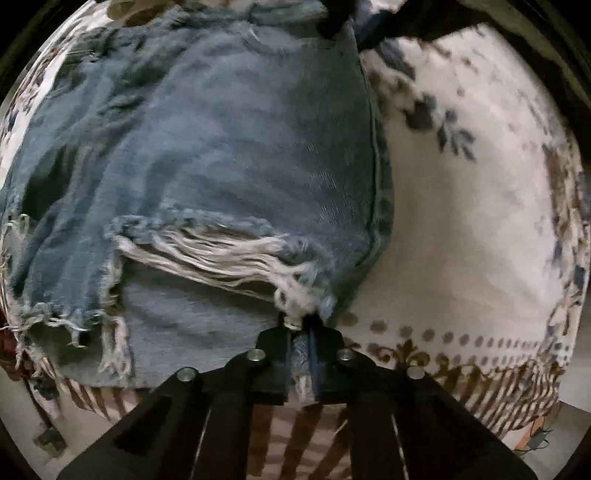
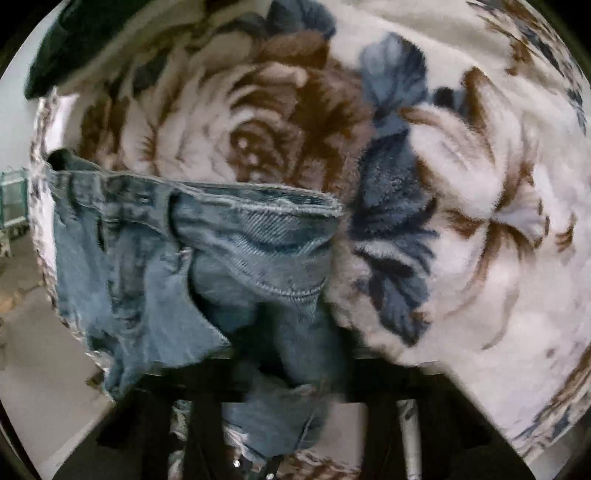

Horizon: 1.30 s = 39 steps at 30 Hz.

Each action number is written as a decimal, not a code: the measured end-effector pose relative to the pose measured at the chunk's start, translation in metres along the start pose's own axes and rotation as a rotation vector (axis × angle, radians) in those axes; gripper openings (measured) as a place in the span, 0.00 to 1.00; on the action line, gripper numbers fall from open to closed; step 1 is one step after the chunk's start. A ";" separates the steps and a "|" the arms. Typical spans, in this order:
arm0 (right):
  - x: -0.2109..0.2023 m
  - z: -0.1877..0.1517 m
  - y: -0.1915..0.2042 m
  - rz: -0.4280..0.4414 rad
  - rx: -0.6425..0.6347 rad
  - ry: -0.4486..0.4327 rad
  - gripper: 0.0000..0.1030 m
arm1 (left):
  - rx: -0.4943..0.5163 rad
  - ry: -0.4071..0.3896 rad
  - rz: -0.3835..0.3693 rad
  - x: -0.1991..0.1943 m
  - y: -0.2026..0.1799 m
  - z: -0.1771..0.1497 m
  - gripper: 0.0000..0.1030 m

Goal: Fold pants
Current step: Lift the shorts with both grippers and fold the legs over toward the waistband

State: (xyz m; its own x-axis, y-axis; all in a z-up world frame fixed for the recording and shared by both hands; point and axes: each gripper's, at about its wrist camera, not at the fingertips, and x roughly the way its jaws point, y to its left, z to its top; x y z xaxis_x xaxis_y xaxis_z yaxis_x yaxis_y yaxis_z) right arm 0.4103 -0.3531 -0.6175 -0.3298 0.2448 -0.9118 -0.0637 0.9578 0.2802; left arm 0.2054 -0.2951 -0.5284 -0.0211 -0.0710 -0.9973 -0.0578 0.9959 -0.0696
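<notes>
Light blue ripped denim pants [image 1: 207,155] lie on a white floral blanket [image 1: 461,221]. A frayed white tear runs across the leg near me. My left gripper [image 1: 301,325] is shut on the denim at the frayed edge of that tear. The other gripper shows as a dark shape at the top of the left wrist view [image 1: 332,22]. In the right wrist view the pants' waistband [image 2: 251,199] and a pocket hang in front of me. My right gripper [image 2: 273,376] is mostly covered by denim draped over its fingers and looks shut on the pants [image 2: 147,258].
The blanket has large brown and blue flowers [image 2: 280,129] and a striped brown fringe [image 1: 498,391] at its near edge. Grey floor [image 2: 33,369] shows at the left beyond the blanket's edge. A dark object [image 2: 70,44] lies at the far left corner.
</notes>
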 end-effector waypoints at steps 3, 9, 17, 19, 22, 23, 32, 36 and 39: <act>-0.019 -0.012 0.001 0.021 0.001 -0.054 0.09 | 0.000 -0.035 -0.007 -0.034 0.013 -0.002 0.04; -0.068 -0.034 0.012 0.069 0.007 -0.128 0.09 | -0.032 -0.087 -0.017 -0.101 0.045 0.001 0.04; -0.130 -0.034 0.074 0.099 -0.018 -0.224 0.09 | -0.141 -0.227 -0.013 -0.131 0.131 0.002 0.04; -0.137 -0.030 0.102 0.103 -0.034 -0.240 0.09 | -0.180 -0.242 -0.011 -0.133 0.149 0.003 0.04; -0.135 -0.025 0.150 0.113 -0.064 -0.255 0.09 | -0.254 -0.250 -0.009 -0.134 0.194 0.011 0.04; -0.134 -0.018 0.169 0.110 -0.076 -0.256 0.09 | -0.271 -0.254 -0.001 -0.134 0.209 0.012 0.04; -0.040 0.055 0.318 0.021 -0.169 -0.180 0.09 | -0.400 -0.170 0.009 -0.075 0.333 0.032 0.04; 0.014 0.079 0.354 -0.080 -0.226 -0.125 0.09 | -0.422 -0.114 -0.008 -0.038 0.363 0.035 0.05; 0.046 0.091 0.365 -0.133 -0.235 -0.062 0.14 | -0.477 -0.060 -0.067 -0.018 0.385 0.032 0.17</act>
State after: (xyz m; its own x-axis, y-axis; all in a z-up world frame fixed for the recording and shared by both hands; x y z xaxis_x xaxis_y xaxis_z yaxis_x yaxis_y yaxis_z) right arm 0.4572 0.0216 -0.5841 -0.2465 0.1350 -0.9597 -0.3219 0.9226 0.2125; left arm 0.2157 0.0909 -0.5377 0.0551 -0.1168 -0.9916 -0.5085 0.8514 -0.1285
